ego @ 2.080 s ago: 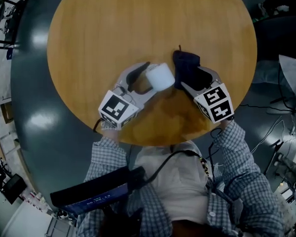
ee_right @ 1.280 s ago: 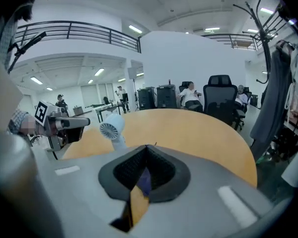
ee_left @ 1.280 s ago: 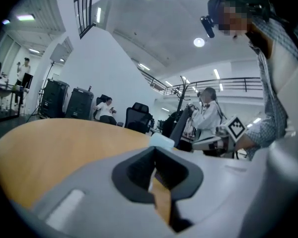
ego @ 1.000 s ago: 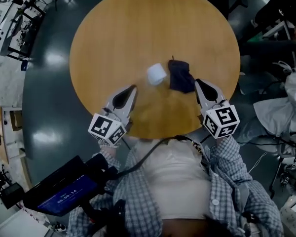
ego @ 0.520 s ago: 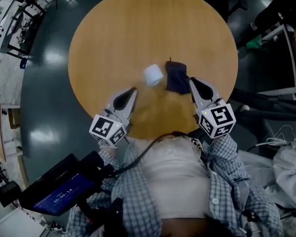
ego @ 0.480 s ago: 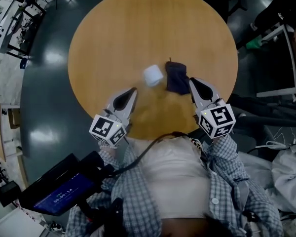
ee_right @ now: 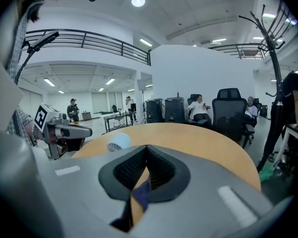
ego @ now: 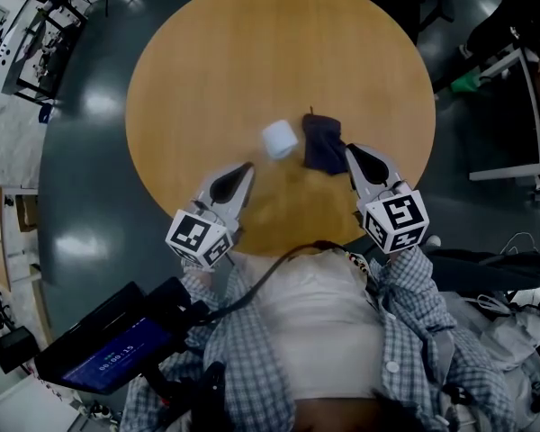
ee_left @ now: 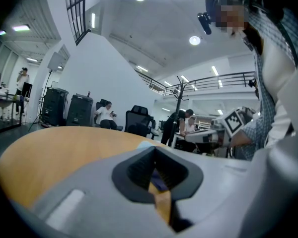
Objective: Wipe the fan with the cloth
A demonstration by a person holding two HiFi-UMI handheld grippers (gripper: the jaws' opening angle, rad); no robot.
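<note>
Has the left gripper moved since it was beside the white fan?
Yes: the left gripper has drawn back from the fan toward the table's near edge.

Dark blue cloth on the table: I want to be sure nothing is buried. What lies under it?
The crumpled dark blue cloth lies on the round wooden table, beside the small white fan. Whatever sits beneath its folds is covered; only tabletop shows around it.

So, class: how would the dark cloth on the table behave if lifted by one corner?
The cloth lies crumpled in folds, so it would probably hang limp. It looks small, so likely light; pushed, it should bunch up, not roll.
</note>
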